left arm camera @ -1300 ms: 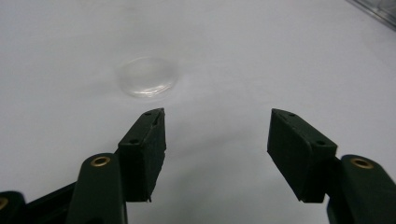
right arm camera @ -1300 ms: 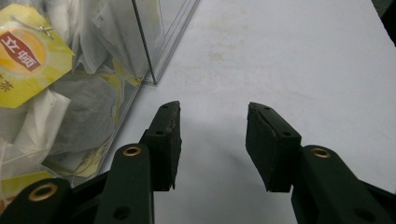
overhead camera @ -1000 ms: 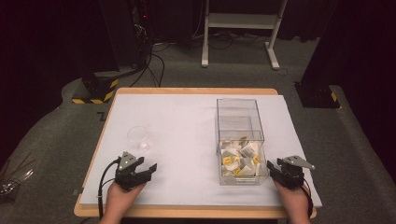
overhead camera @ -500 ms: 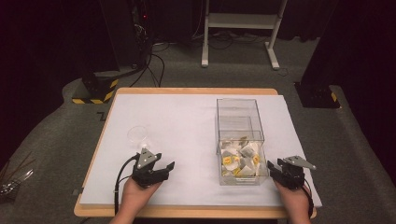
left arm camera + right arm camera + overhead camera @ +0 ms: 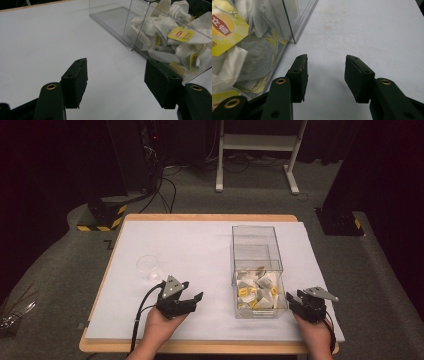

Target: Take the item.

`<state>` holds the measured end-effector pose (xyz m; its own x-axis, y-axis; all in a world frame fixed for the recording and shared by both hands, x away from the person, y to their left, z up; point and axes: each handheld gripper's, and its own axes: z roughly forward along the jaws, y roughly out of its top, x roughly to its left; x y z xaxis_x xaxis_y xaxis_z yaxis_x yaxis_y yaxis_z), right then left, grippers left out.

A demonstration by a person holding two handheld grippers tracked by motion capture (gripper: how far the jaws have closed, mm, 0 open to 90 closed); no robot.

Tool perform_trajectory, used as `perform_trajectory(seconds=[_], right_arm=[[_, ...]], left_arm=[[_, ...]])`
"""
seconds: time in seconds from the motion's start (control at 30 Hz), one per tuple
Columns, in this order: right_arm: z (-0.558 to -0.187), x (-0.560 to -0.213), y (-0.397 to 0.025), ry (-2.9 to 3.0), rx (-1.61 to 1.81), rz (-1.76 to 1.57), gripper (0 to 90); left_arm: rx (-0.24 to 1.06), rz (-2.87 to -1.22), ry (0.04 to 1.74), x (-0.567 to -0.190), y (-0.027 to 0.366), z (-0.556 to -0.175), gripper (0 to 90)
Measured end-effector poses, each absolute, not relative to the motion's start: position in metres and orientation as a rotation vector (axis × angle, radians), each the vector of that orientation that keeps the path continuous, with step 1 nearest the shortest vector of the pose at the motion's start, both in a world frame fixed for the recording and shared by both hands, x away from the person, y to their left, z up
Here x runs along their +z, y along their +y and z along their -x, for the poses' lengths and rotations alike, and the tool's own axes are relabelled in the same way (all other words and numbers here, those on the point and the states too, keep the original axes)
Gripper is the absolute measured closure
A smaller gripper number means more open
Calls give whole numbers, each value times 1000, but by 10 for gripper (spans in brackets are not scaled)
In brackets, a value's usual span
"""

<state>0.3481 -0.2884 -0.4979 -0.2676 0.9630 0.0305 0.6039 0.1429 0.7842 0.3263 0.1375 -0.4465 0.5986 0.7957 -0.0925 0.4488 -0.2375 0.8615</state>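
Two empty tools low on the white tabletop (image 5: pixel 200 250), clear box between and beyond them.

Far left, a small clear cup (image 5: pixel 147 266), faint and hard to make out against the sheet, contents not discernible. Next, left tool (image 5: pixel 192 299), jaws spread wide on nothing, aimed toward the clear box (image 5: pixel 256 251). Box in two compartments: far one bare, near one heaped with tea bags (image 5: pixel 256 289), white sachets with yellow tags; lower layers hidden under the heap, tag print blurred. Just beside the box's right wall, right tool (image 5: pixel 291 300), jaws apart, gripping nothing; box cut off at the left edge of the right gripper view.
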Motion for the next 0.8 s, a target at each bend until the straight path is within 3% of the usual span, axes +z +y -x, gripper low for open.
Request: perform_trajectory(seconds=[0.57,0.8], right_arm=[[-348,-498,-288,1941,966,-1495,533],[-348,-498,-289,1940,967,-1496,533]], left_arm=[[398,-1807,890,-422,79,-329,339],[388,-1861,807,-414,55,-331,342]])
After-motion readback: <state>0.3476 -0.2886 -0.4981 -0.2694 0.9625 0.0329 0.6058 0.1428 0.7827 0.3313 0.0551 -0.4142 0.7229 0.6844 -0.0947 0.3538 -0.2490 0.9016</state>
